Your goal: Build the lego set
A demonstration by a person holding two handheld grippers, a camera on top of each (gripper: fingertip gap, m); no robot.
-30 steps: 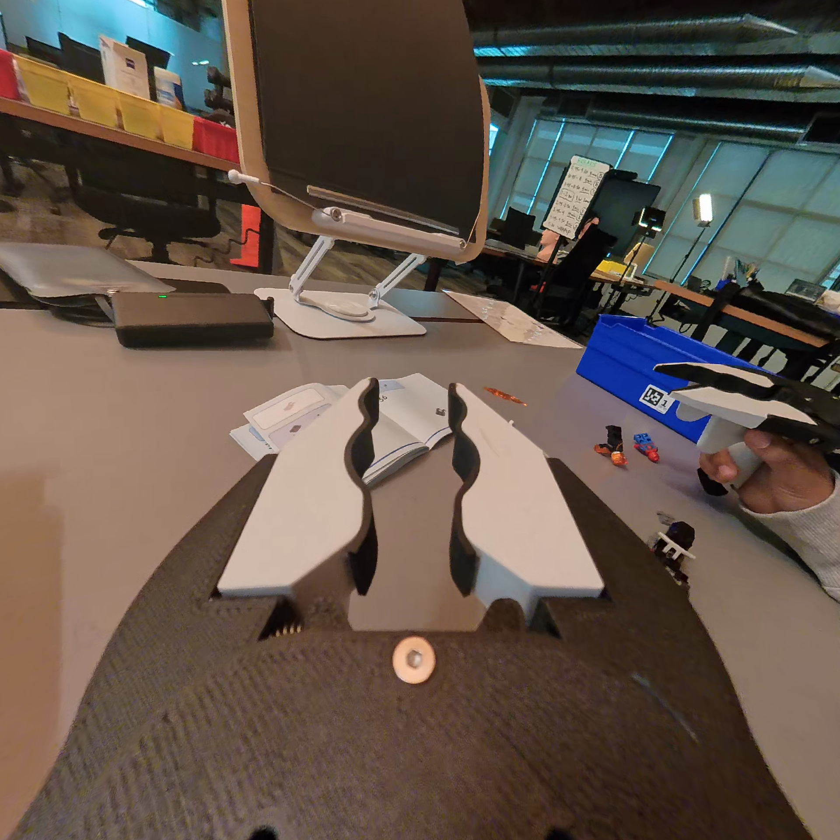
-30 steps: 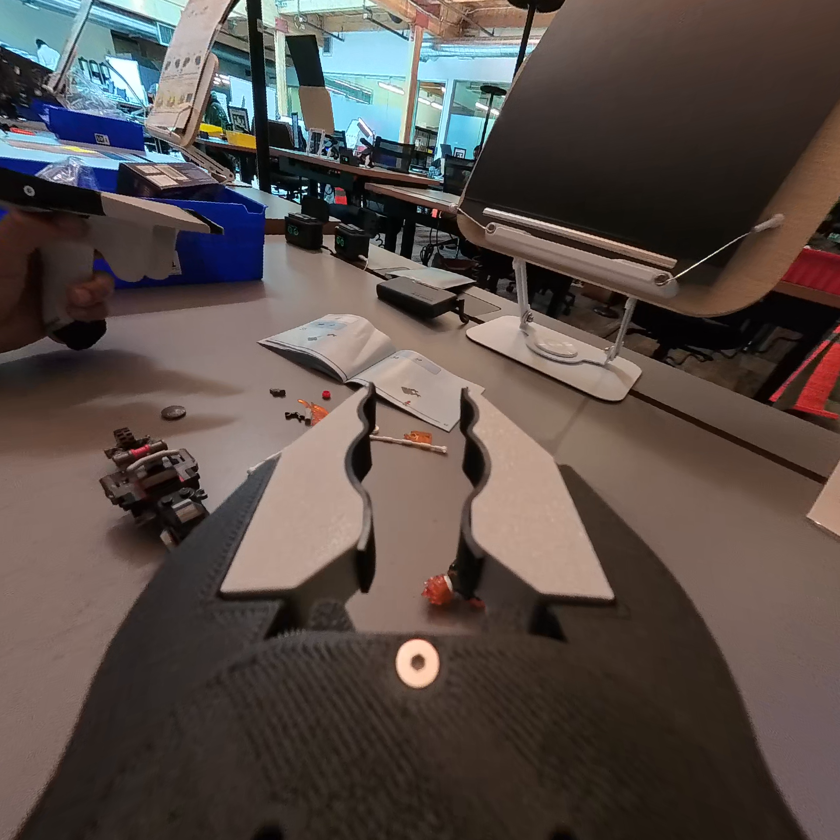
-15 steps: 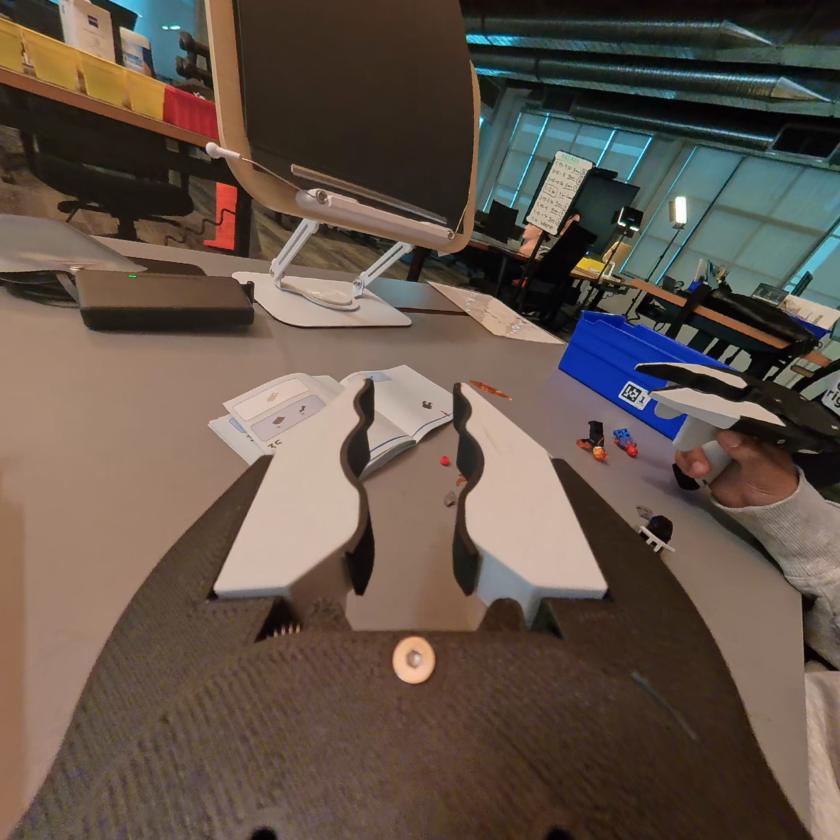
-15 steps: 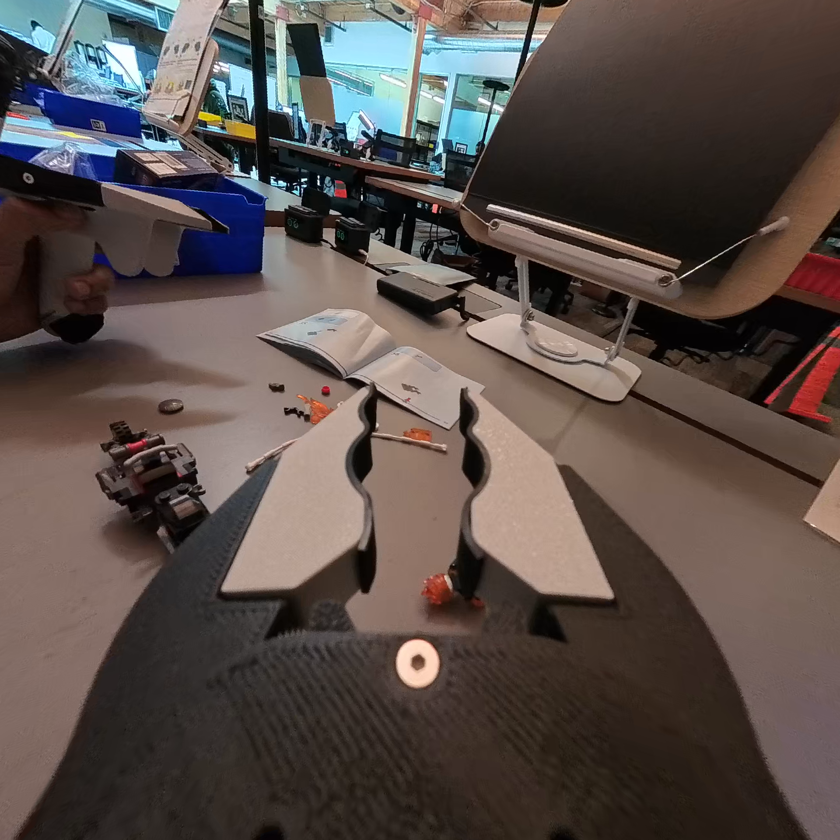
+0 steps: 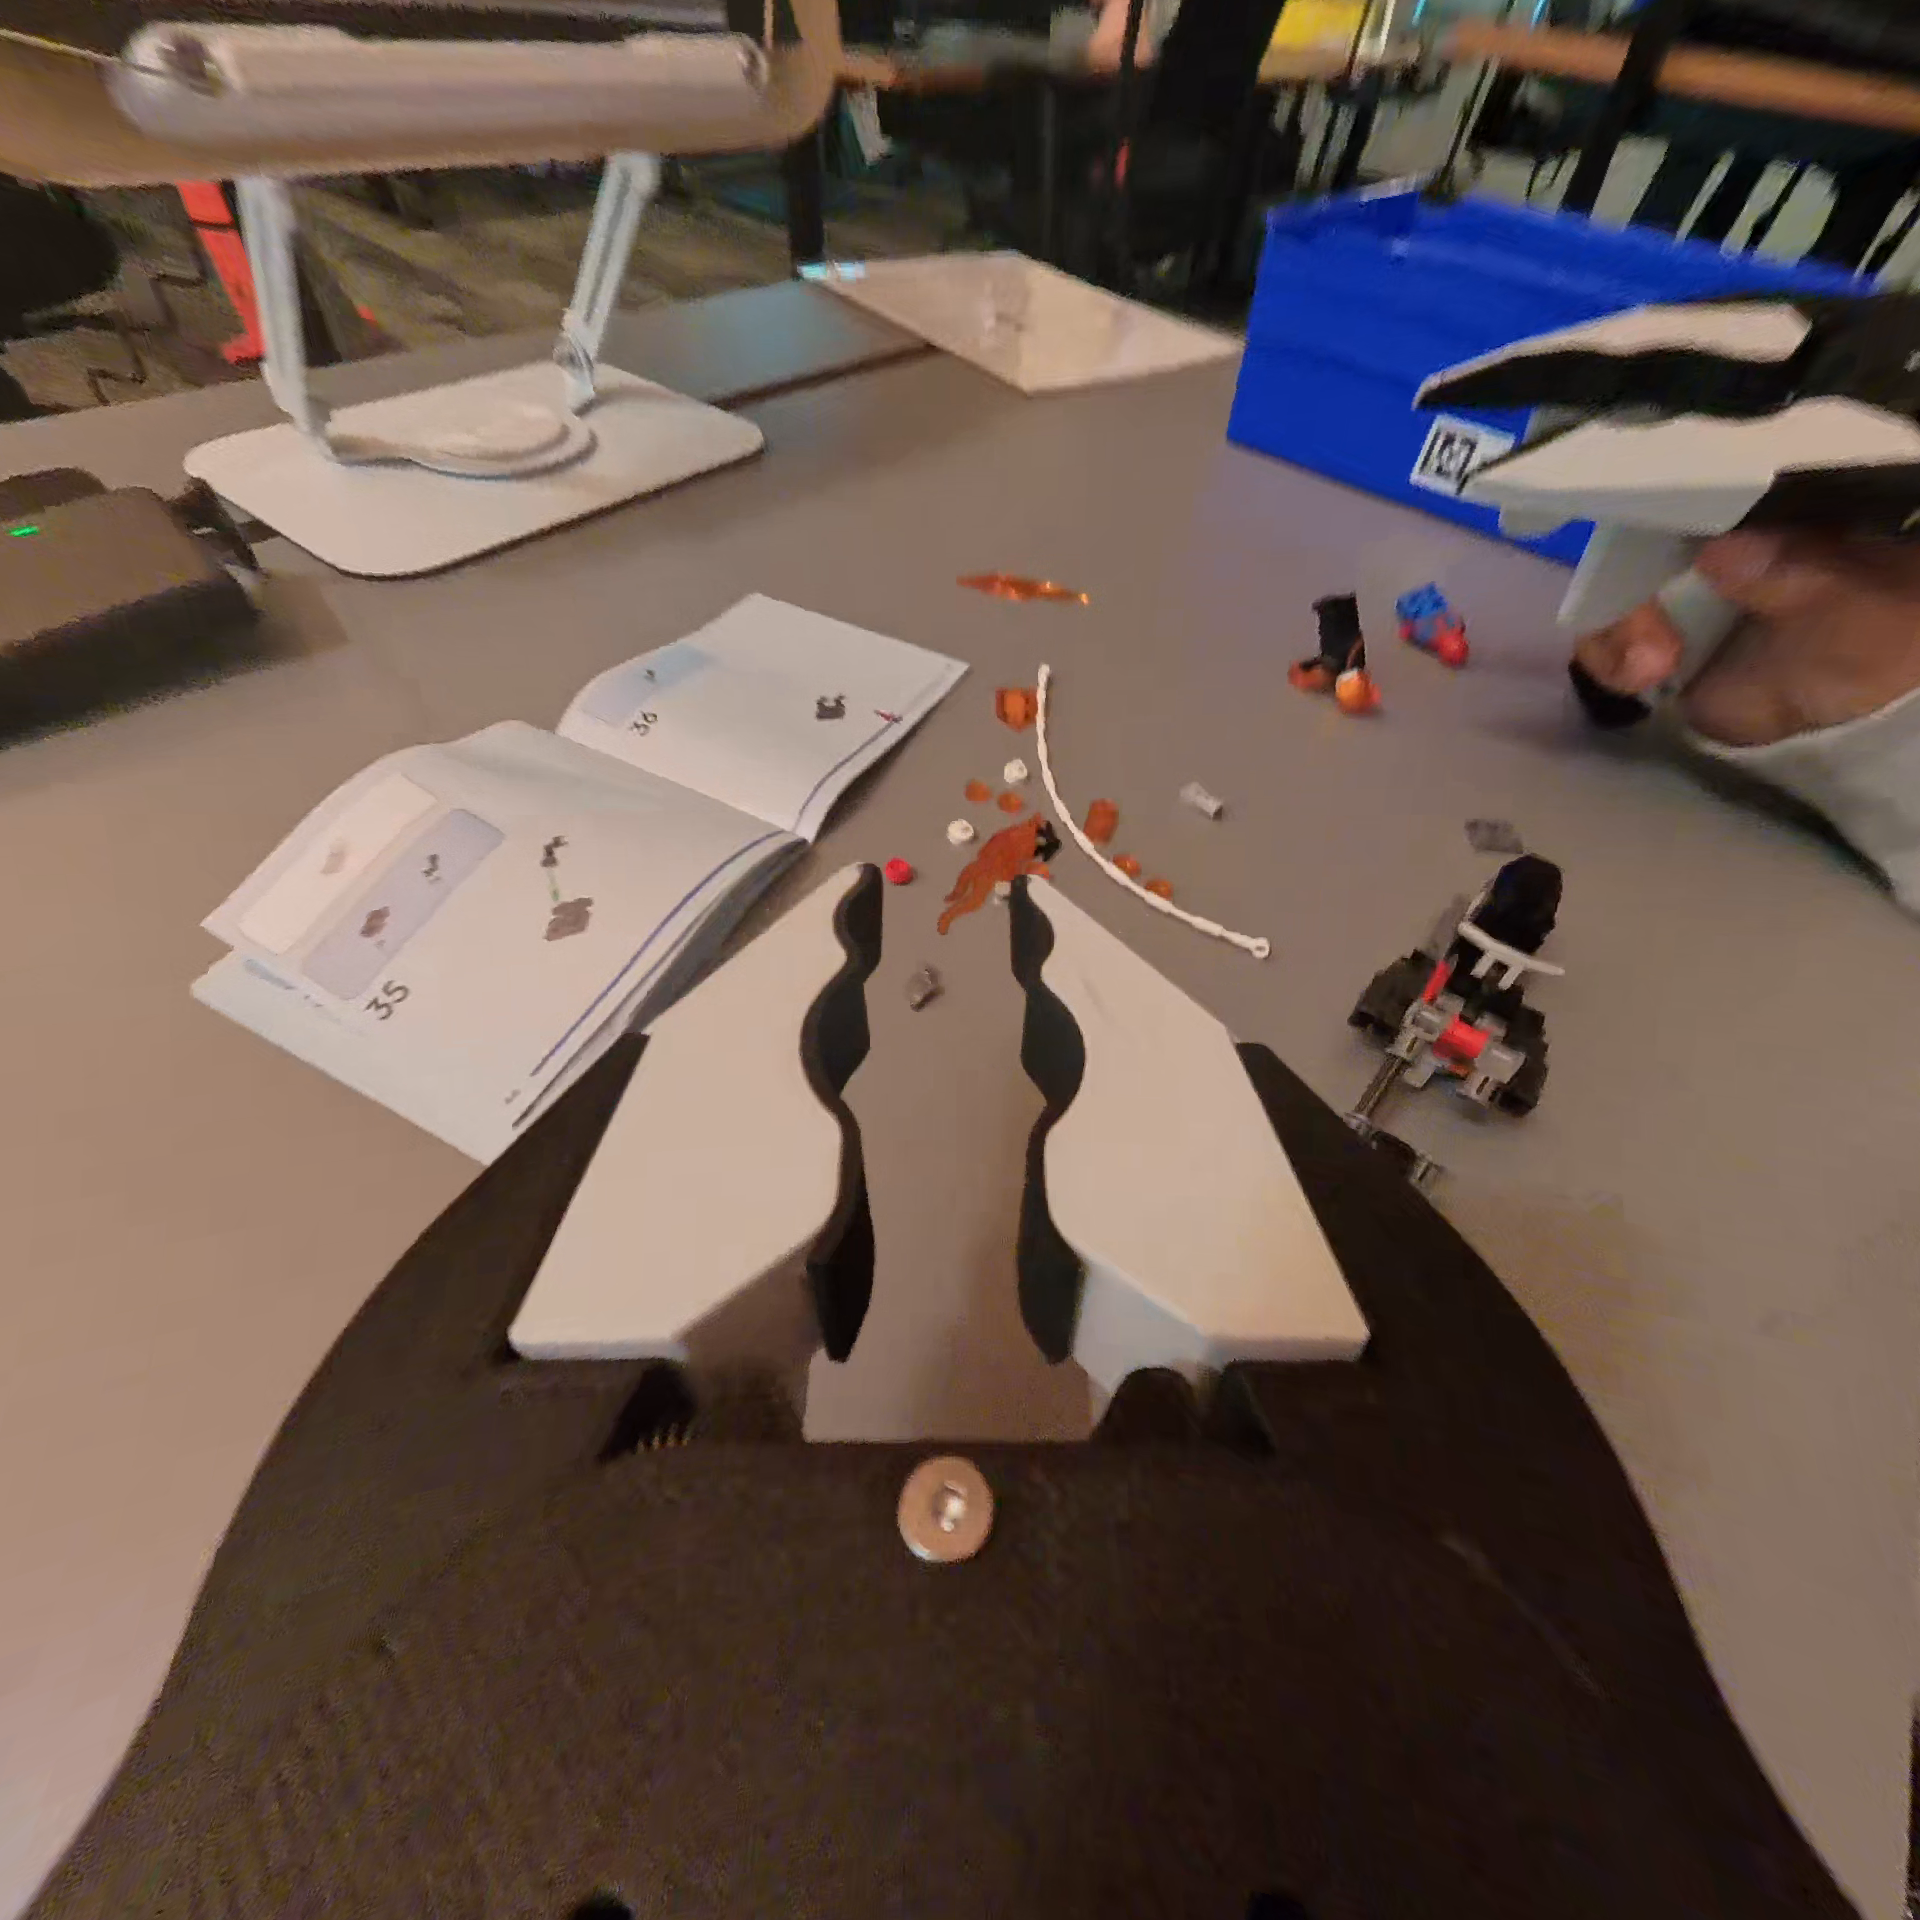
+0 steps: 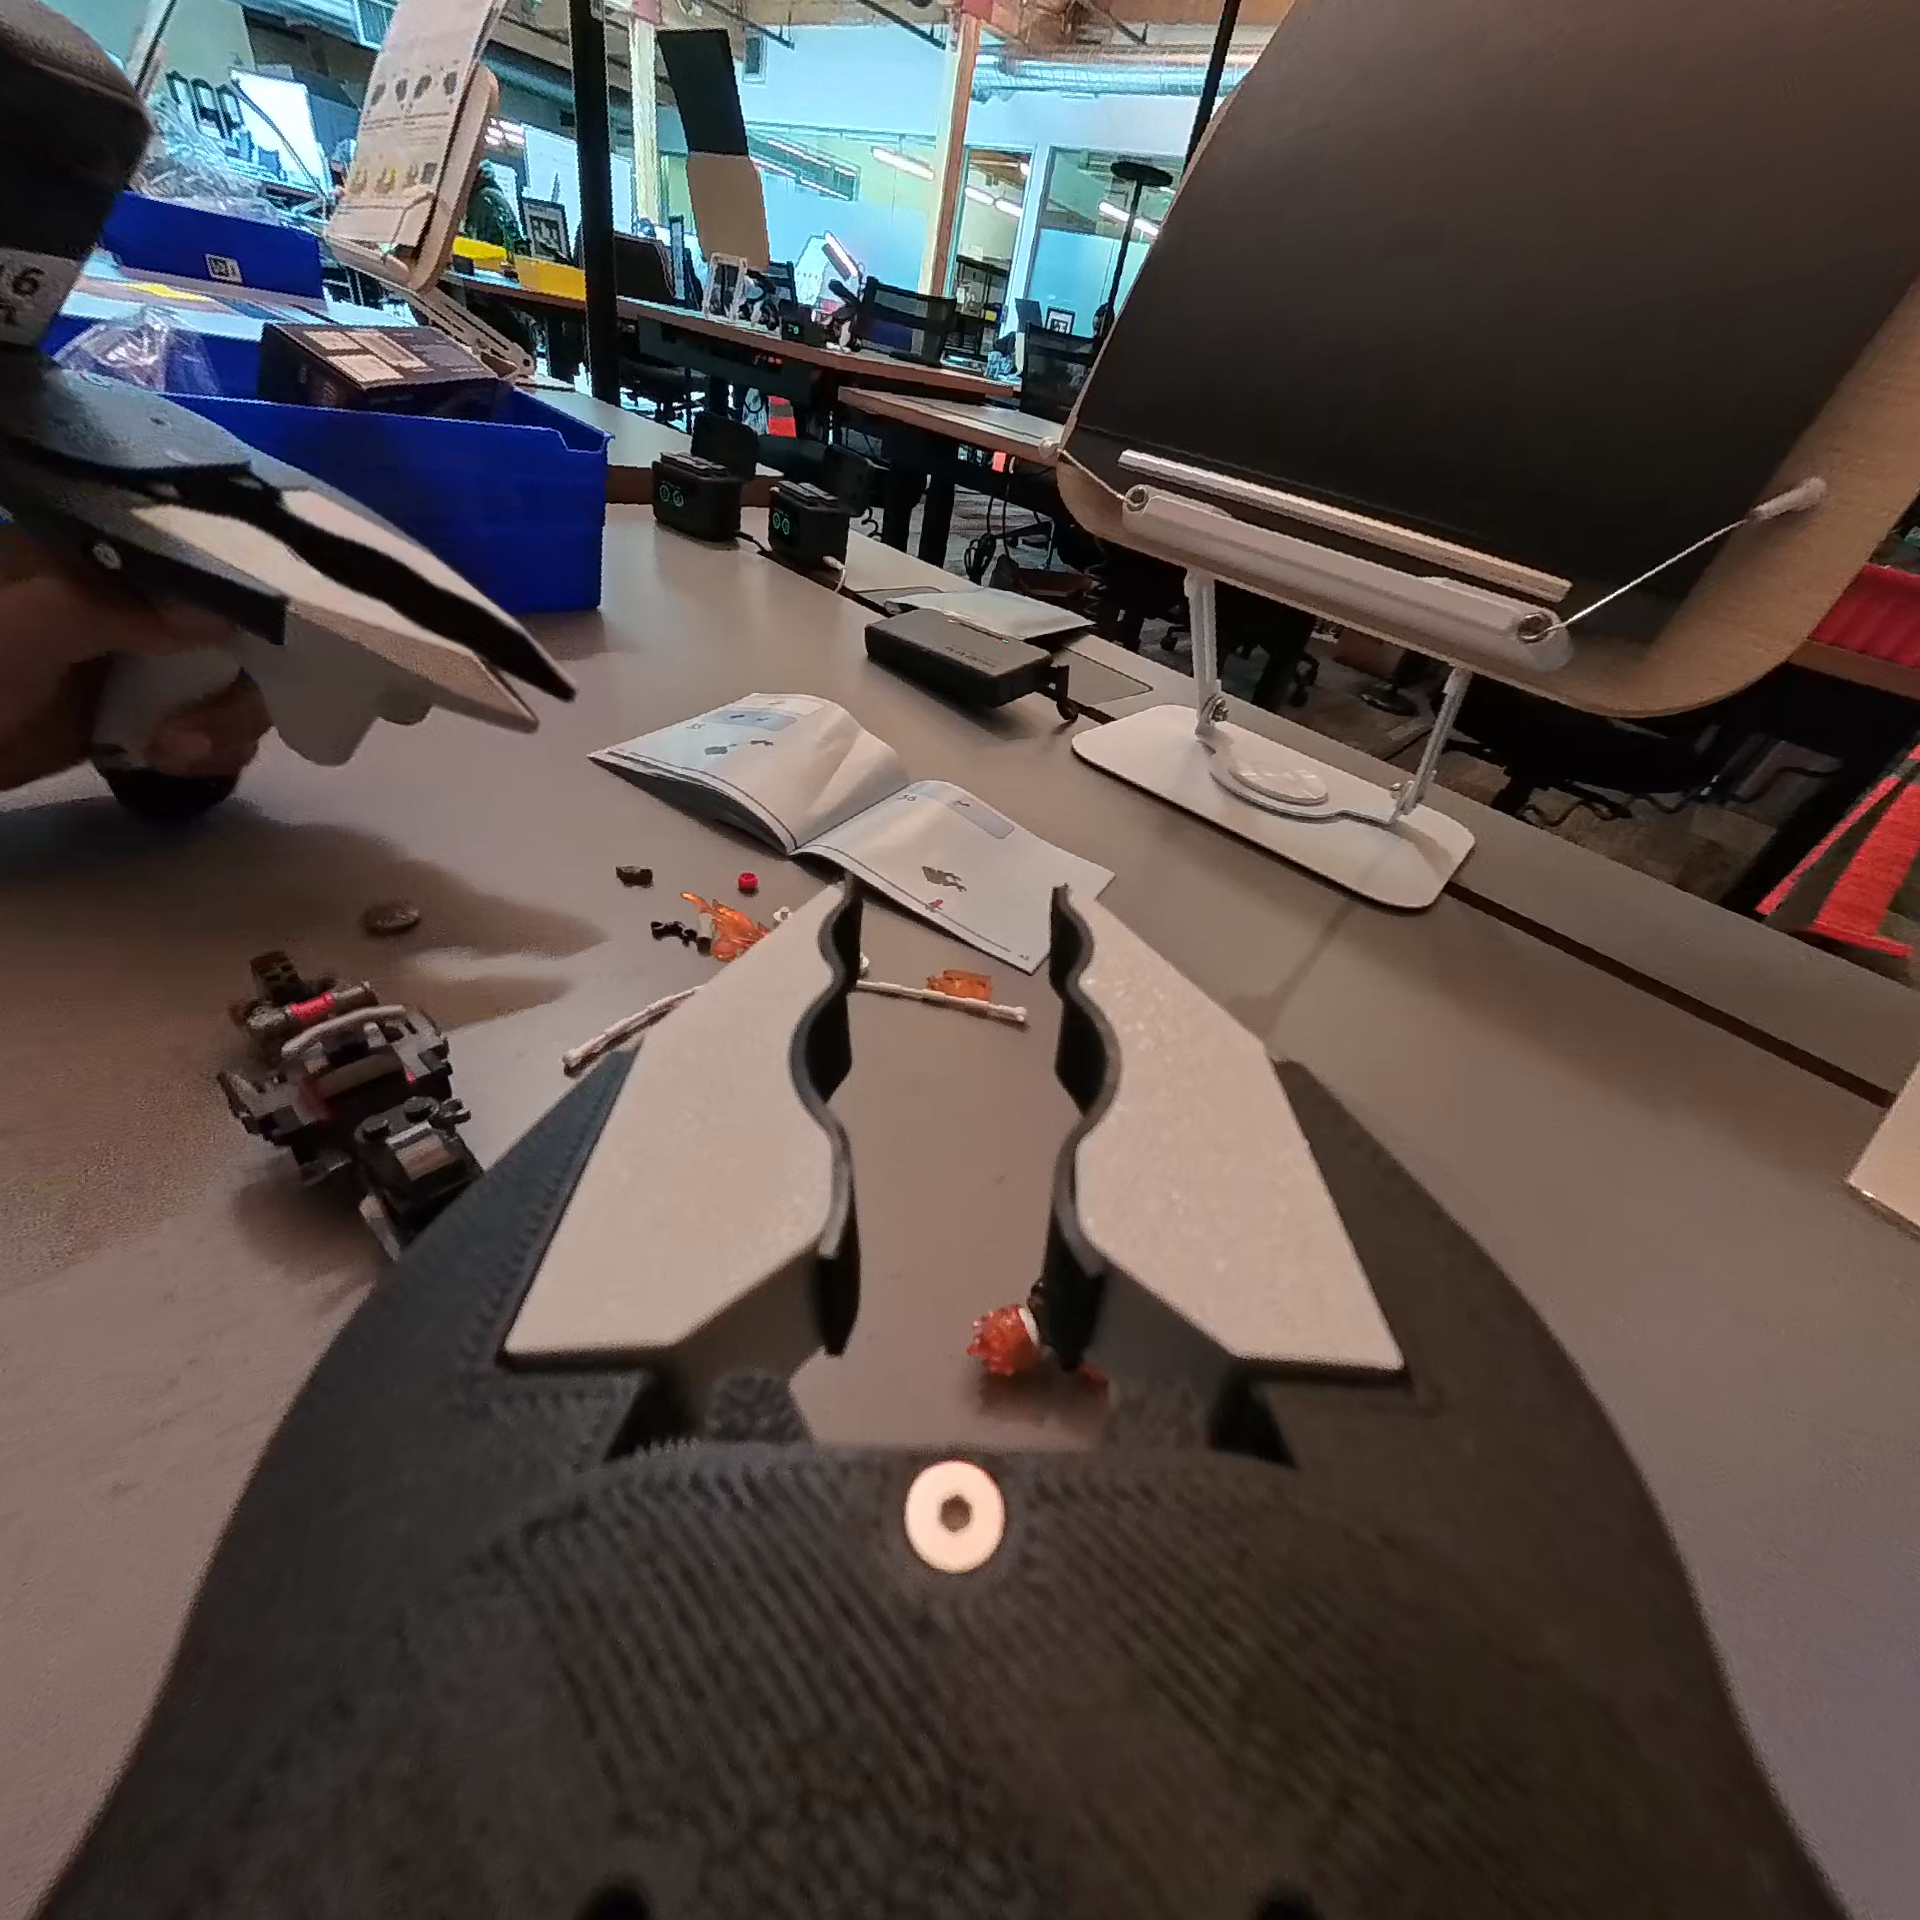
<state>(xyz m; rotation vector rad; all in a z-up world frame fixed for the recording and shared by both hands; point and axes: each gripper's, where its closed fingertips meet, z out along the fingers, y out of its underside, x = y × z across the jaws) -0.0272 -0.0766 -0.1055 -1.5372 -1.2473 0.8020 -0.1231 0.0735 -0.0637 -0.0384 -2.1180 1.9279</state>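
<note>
Grey tabletop (image 5: 1351, 1351) ran under both grippers, in a big open workshop with desks and blue bins behind. At the left gripper (image 5: 943, 894) the jaws stood parted and empty, tips just short of a scatter of loose pieces (image 5: 1013, 831): a red stud (image 5: 899, 871), an orange flame part (image 5: 992, 871), a small grey bit (image 5: 923, 987) between the fingers, and a white string piece (image 5: 1101, 842) curving off to the right. Half a second earlier that view looked out level at the stand and windows; now it had pitched down and moved in, so the pieces filled the middle of the frame. I'd judge it was lining up to pick one, though which one can't be told.

The right gripper (image 6: 954, 914) was also spread and held nothing, with a small orange piece (image 6: 1006, 1340) lying on the table near the root of its fingers; it had barely shifted over the same second.

Further out sat the half-built black model (image 5: 1460, 1013), on the table untouched, near the left gripper's right side. The instruction booklet (image 5: 582, 852) lay open to the left, and the tablet stand (image 6: 1278, 800) stood beyond it
</note>
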